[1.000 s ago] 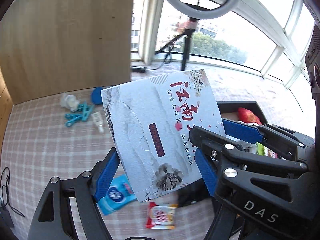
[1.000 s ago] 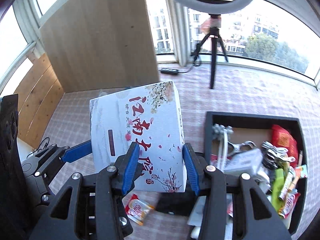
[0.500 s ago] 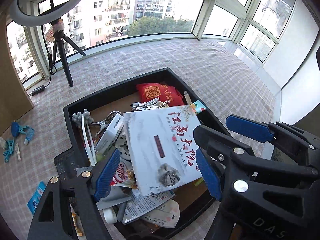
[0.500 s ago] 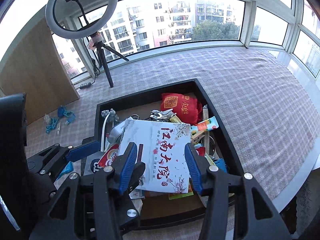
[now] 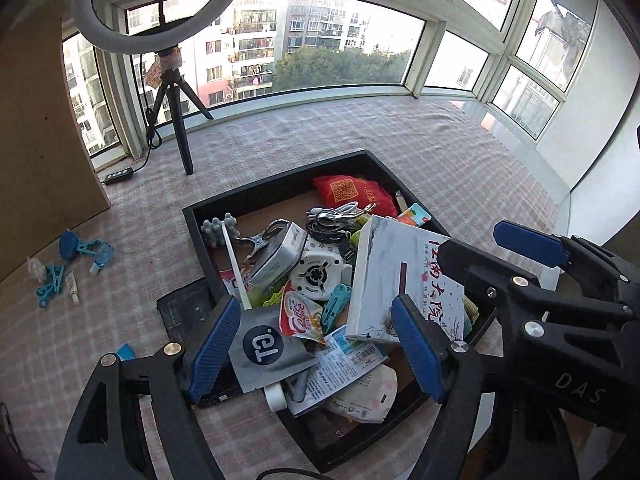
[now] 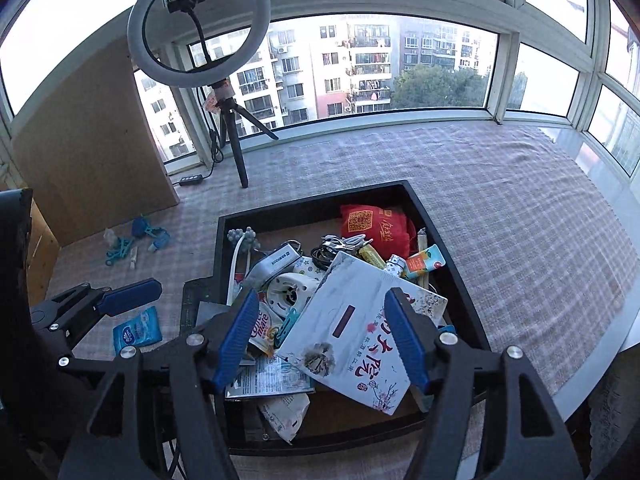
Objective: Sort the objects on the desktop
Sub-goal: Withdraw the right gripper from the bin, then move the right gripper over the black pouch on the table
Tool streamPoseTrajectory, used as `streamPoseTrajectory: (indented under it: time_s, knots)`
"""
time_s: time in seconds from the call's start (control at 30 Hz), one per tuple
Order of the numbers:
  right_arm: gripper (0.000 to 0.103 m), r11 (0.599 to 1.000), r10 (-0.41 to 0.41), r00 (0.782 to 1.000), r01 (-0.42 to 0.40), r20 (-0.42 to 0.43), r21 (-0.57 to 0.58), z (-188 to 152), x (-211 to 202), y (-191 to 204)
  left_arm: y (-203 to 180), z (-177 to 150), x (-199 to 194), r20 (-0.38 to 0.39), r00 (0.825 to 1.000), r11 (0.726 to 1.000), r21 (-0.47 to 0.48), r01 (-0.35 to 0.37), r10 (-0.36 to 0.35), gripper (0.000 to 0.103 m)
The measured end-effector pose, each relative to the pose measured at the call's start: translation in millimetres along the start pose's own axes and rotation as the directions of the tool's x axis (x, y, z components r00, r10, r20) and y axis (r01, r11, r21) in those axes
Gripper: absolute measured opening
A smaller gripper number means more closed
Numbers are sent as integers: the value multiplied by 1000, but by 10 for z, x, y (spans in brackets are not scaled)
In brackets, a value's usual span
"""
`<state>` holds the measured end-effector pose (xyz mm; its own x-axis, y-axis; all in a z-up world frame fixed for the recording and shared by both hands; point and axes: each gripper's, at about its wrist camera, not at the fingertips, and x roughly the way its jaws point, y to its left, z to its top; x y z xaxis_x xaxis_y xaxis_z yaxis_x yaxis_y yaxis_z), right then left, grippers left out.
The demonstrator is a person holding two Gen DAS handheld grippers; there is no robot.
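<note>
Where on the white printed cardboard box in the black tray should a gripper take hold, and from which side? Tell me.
Probably across its two long side walls, coming down from above. The white printed cardboard box lies face up, tilted on the clutter in the black tray, so the broad face offers no pinch, while the flat parallel walls do.

Black tray (image 6: 448, 240) on pink-checked cloth (image 6: 500, 184) — white box (image 6: 360, 332) with red characters, red pouch (image 6: 376, 226), blue-padded fingers (image 6: 236, 340).
</note>
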<state>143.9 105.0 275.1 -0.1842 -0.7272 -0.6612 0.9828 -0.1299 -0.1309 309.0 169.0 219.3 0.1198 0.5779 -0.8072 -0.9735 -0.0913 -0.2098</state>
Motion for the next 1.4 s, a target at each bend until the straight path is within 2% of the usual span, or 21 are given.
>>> streamPoseTrajectory:
  time_s: [0.3,0.5,0.73,0.83,0.93,1.07,1.23,1.4]
  knots:
    - [72,993,66,997,-61,51,-97,102,-119,639,780,-295,-345,23,995,991,-99,-95,98,76]
    - [72,986,133,991,-128,35,-109,105,12,922,1307,-541,-496,17,986,968,-196,-159,166,76]
    - [72,979,173,984,-176,-39,-100,49,366,1216,1958,-885,-511,-37,968,921,-301,-246,247,76]
    - [72,977,186,978,-195,-94,-88,17,578,1342,2207,-1009,-443,-64,964,899,-349,-263,257,76]
    - [72,971,194,969,-211,-151,-112,-22,784,1508,2356,-1109,-333,-90,961,891,-360,-277,263,76]
    - [72,970,194,955,-221,-225,-103,22,1058,1631,2414,-1189,-161,-131,955,904,-312,-293,265,76]
    - [72,980,145,950,-176,-277,-92,104,1345,1706,2391,-1213,-48,-140,959,933,-232,-275,248,76]
    - [72,987,141,913,-158,-382,-13,64,1646,1687,2308,-1196,113,-167,961,961,-132,-241,219,76]
